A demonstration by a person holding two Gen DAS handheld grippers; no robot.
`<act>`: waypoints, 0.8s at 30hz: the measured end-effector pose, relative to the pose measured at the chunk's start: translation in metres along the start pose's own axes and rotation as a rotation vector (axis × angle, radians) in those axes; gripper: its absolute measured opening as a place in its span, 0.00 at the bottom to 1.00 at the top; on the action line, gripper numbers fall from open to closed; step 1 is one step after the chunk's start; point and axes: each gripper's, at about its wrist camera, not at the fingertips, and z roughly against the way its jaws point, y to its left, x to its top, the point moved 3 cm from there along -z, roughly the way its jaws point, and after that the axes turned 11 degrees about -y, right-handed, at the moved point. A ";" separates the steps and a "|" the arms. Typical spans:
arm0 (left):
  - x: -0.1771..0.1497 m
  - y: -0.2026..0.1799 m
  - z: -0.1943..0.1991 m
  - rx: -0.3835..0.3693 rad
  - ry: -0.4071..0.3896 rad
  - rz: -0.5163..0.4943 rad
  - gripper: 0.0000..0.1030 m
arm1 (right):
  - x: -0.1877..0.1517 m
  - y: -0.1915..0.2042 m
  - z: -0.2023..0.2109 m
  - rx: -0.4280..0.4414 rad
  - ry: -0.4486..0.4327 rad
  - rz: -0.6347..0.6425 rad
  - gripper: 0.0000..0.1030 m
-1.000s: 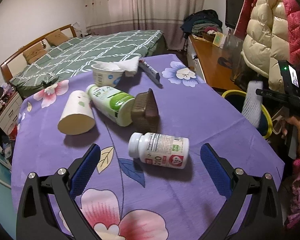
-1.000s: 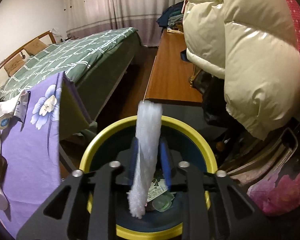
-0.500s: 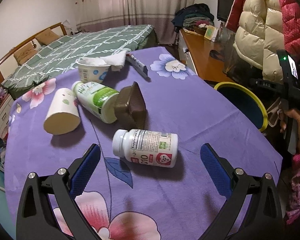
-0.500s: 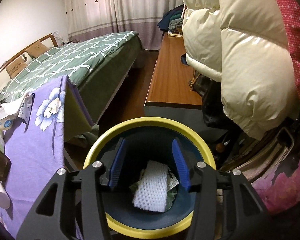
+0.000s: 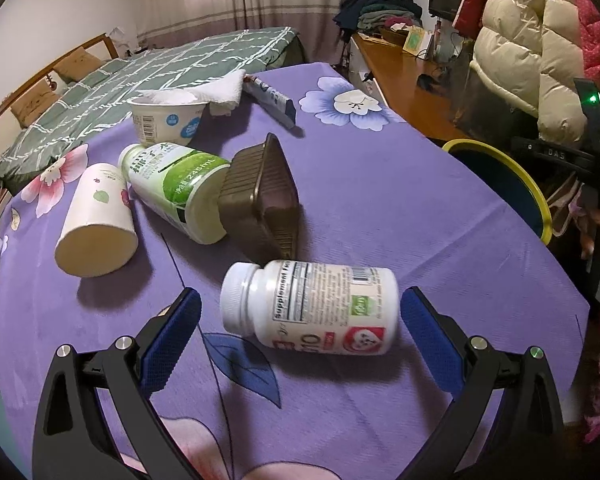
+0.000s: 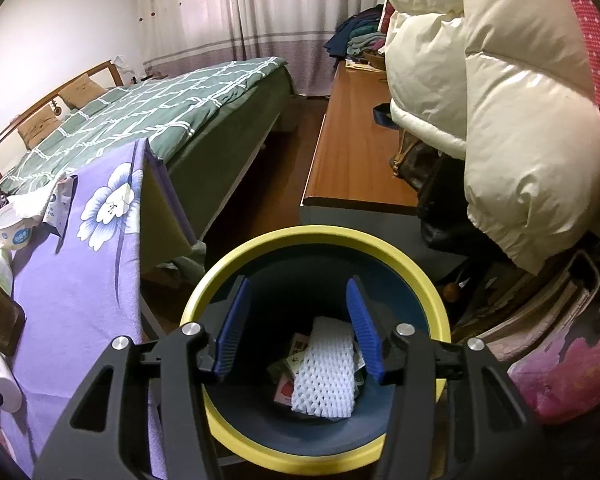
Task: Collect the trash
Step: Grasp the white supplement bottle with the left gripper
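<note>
The counter (image 5: 420, 216), draped in a purple flowered cloth, has open cloth along its right edge and its near edge, on both sides of the left tool (image 5: 300, 320). Just past the right edge stands the yellow-rimmed bin (image 6: 432, 300), well clear of the clutter.

The left tool stands wide, nothing pressed by its blue pads. A white pill bottle (image 5: 312, 308) lies on its side between them — cap toward the left pad, base just beside the right pad, touching neither as far as the view shows. Just beyond the bottle a brown plastic tray (image 5: 260, 196) is tipped up on its edge and leans on a green-labelled drink bottle (image 5: 172, 188) lying on its side. Left of that lies a paper cup (image 5: 96, 228), also on its side. Toward the far edge stand a white tub (image 5: 166, 122) with a crumpled tissue (image 5: 220, 90) behind it, and a flat tube (image 5: 272, 100).

The right tool (image 6: 300, 320) hangs over the bin's mouth; its jaws have just been opening and now stand moderately apart with nothing between them. The white foam net (image 6: 326, 376) lies at the bottom of the bin — on top of scraps of wrapper.
</note>
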 end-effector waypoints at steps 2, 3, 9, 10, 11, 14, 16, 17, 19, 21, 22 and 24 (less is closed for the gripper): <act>0.000 0.003 -0.006 -0.026 0.018 0.001 0.95 | 0.000 0.000 0.000 0.002 0.001 -0.001 0.47; -0.001 0.004 -0.007 -0.037 0.027 0.002 0.95 | 0.000 0.000 0.001 0.003 0.002 -0.001 0.48; -0.005 0.009 -0.020 -0.102 0.062 0.026 0.95 | -0.003 0.003 0.003 0.014 -0.001 -0.004 0.48; -0.005 0.009 -0.021 -0.108 0.062 0.029 0.95 | -0.003 0.003 0.004 0.015 0.000 -0.005 0.48; -0.005 0.010 -0.022 -0.115 0.060 0.035 0.95 | -0.003 0.003 0.004 0.016 0.001 -0.006 0.48; -0.003 0.009 -0.023 -0.134 0.061 0.051 0.83 | -0.004 0.003 0.004 0.020 0.002 -0.006 0.48; -0.004 0.008 -0.023 -0.137 0.067 0.058 0.83 | -0.004 0.002 0.007 0.024 0.000 -0.006 0.48; -0.004 0.008 -0.021 -0.133 0.070 0.058 0.83 | -0.004 0.002 0.009 0.025 -0.002 -0.006 0.48; -0.005 0.005 -0.018 -0.135 0.070 0.054 0.83 | -0.005 0.000 0.014 0.023 -0.009 -0.005 0.48; -0.004 -0.002 -0.011 -0.143 0.064 0.041 0.83 | -0.007 -0.001 0.022 0.021 -0.016 0.000 0.48; -0.003 -0.007 -0.007 -0.149 0.059 0.031 0.83 | -0.007 -0.002 0.025 0.022 -0.018 0.002 0.48; 0.001 -0.014 -0.001 -0.162 0.049 0.022 0.83 | -0.009 -0.006 0.034 0.023 -0.023 0.003 0.48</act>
